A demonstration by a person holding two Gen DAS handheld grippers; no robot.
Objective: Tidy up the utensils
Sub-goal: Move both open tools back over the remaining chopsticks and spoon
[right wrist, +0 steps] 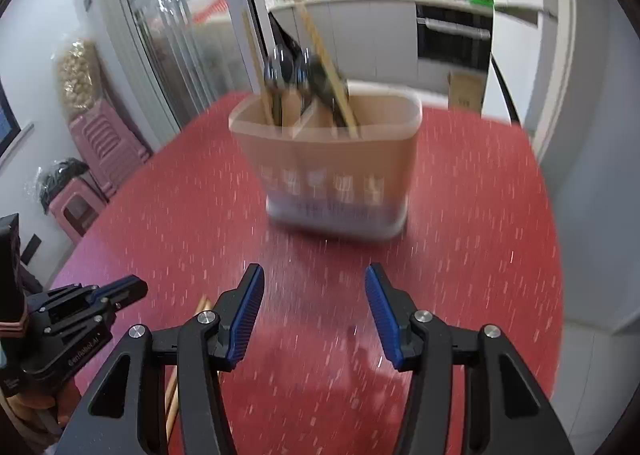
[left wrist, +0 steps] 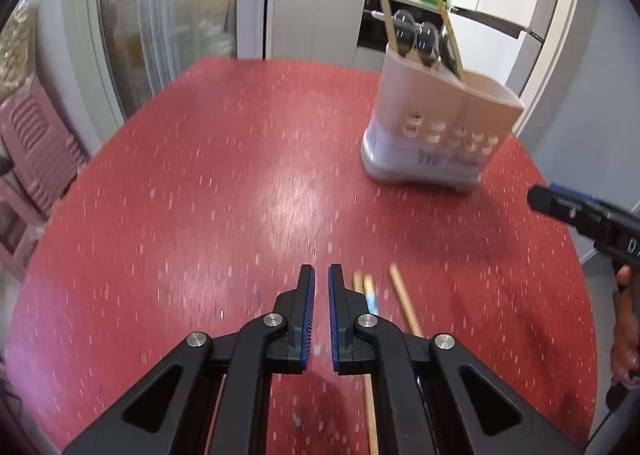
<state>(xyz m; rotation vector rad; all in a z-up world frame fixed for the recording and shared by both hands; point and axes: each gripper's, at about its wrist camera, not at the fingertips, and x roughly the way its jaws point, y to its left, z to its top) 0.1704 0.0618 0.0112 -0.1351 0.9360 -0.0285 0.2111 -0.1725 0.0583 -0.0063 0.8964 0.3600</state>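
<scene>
White lettering reading "GenRobot.AI" runs along the black body of the left tool (right wrist: 120, 291), seen from the right wrist camera. Dark print on the pale base of the utensil holder (left wrist: 436, 127) is too blurred to read.

Bright even light, glare on the red table (left wrist: 280, 191); motion blur throughout, fisheye-bent dark corners
</scene>
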